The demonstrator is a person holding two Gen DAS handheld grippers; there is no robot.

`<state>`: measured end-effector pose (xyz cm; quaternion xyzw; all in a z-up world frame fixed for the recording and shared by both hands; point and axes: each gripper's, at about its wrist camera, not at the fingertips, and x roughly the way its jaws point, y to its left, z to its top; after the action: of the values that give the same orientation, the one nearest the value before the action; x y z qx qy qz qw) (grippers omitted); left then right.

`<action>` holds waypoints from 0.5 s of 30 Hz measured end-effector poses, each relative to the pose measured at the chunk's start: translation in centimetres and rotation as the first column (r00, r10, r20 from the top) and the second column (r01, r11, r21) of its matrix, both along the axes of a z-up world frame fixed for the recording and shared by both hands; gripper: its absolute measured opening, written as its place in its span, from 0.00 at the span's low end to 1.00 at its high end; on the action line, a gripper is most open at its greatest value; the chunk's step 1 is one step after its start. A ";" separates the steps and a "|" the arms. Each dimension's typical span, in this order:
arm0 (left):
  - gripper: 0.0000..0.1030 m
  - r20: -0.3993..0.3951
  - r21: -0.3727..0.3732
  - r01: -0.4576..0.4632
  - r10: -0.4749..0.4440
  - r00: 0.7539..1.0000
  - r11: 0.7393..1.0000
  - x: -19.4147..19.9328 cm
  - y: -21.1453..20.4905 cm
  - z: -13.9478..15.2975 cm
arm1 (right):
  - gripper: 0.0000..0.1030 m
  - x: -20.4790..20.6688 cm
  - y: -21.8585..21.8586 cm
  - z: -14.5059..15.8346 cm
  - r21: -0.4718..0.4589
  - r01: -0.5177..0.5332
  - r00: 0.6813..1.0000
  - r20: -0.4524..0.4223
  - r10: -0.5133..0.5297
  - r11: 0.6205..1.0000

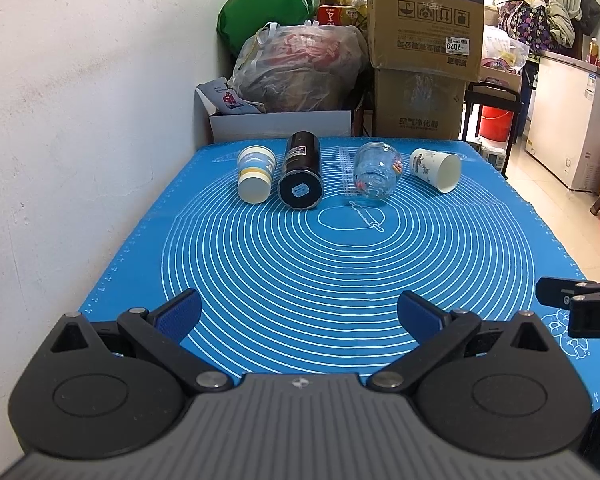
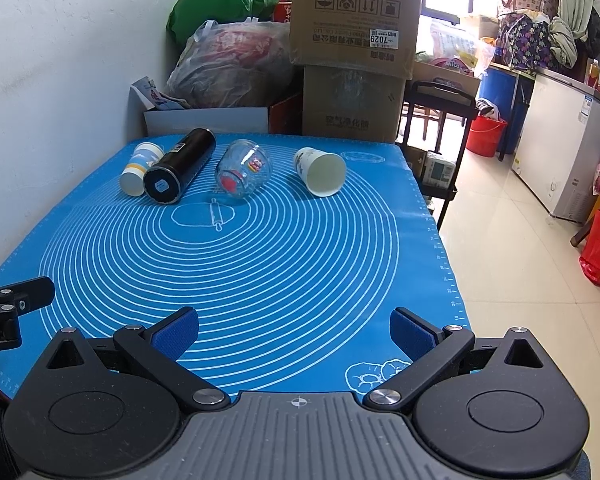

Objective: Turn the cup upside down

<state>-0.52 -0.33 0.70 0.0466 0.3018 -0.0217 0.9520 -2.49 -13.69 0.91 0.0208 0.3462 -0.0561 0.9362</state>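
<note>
Several cups lie on their sides in a row at the far end of the blue mat (image 1: 300, 280). From left: a white paper cup with blue and yellow print (image 1: 254, 179), a black tumbler (image 1: 301, 176), a clear glass cup (image 1: 377, 176) and a white printed paper cup (image 1: 437, 169) with its mouth facing me. The same row shows in the right wrist view: paper cup (image 2: 138, 168), tumbler (image 2: 178, 166), glass (image 2: 242, 172), white cup (image 2: 321, 171). My left gripper (image 1: 299, 314) is open and empty over the mat's near edge. My right gripper (image 2: 294, 330) is open and empty too, far from the cups.
A white wall (image 1: 80, 120) runs along the mat's left side. Cardboard boxes (image 1: 424, 48) and stuffed plastic bags (image 1: 296, 68) stand behind the table. The mat's right edge (image 2: 440, 240) drops to a tiled floor with a black cart (image 2: 436, 120) beside it.
</note>
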 end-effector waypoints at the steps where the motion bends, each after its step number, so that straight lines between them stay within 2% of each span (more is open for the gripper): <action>1: 1.00 0.000 -0.001 0.001 -0.001 1.000 1.000 0.0 0.0 0.0 | 1.00 0.0 0.0 0.0 0.000 0.000 1.000 0.000 0.000 1.000; 15: 1.00 0.000 -0.006 0.006 -0.006 1.000 1.000 -0.1 0.0 -0.2 | 1.00 0.0 0.3 0.1 0.000 -0.006 1.000 -0.001 0.006 1.000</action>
<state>-0.62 -0.36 0.53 0.0448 0.3016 -0.0256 0.9521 -2.48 -13.44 0.97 0.0198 0.3468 -0.0533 0.9362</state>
